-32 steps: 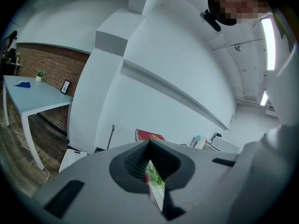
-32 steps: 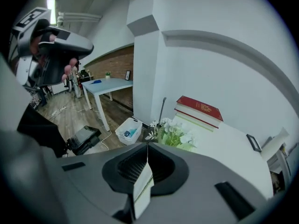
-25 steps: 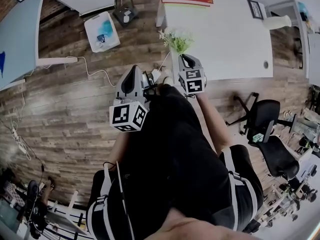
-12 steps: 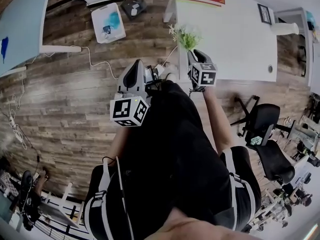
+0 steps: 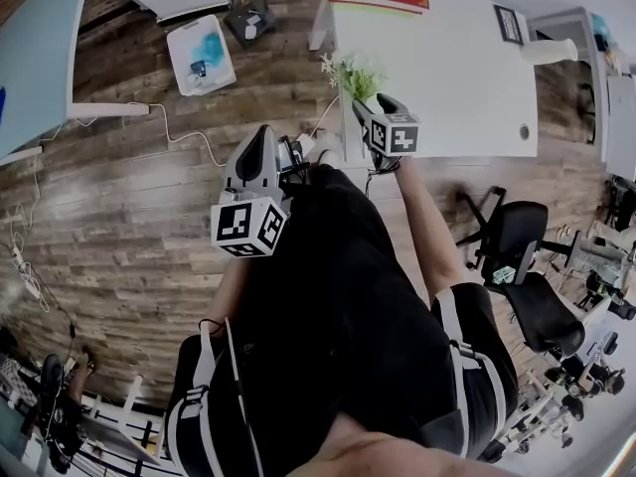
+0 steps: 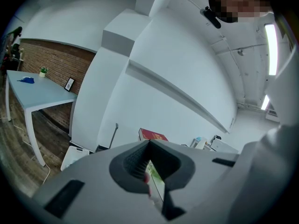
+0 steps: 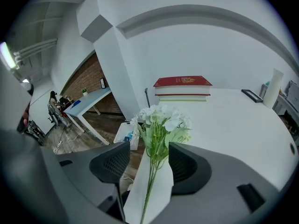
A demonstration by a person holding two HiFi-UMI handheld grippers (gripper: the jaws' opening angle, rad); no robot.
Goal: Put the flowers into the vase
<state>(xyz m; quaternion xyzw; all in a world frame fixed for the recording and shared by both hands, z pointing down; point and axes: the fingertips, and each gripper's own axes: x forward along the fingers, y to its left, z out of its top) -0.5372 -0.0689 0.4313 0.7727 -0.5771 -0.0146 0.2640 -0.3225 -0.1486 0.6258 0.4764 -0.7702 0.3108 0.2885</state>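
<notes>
A small bunch of white flowers (image 5: 356,76) on green stems lies at the near left corner of the white table (image 5: 447,68). In the right gripper view the flowers (image 7: 163,120) sit between the jaws of my right gripper (image 7: 148,146), stems running down the gap. Those jaws have just been opening and stand apart, with neither pad pressing the stems. In the head view my right gripper (image 5: 370,102) is right at the blooms. My left gripper (image 5: 264,139) hangs over the floor to the left, its jaws (image 6: 149,143) meeting at the tips with nothing held.
A red book (image 7: 182,81) lies at the table's far edge, with a small dark frame (image 7: 252,94) and a tall white cylinder (image 7: 275,87) to the right. A white box (image 5: 202,56) sits on the wooden floor, near a pale blue table (image 5: 35,58). A black office chair (image 5: 527,266) stands at the right.
The right gripper has rolled a little and dipped toward the table corner by the flowers. The left gripper has stayed where it was.
</notes>
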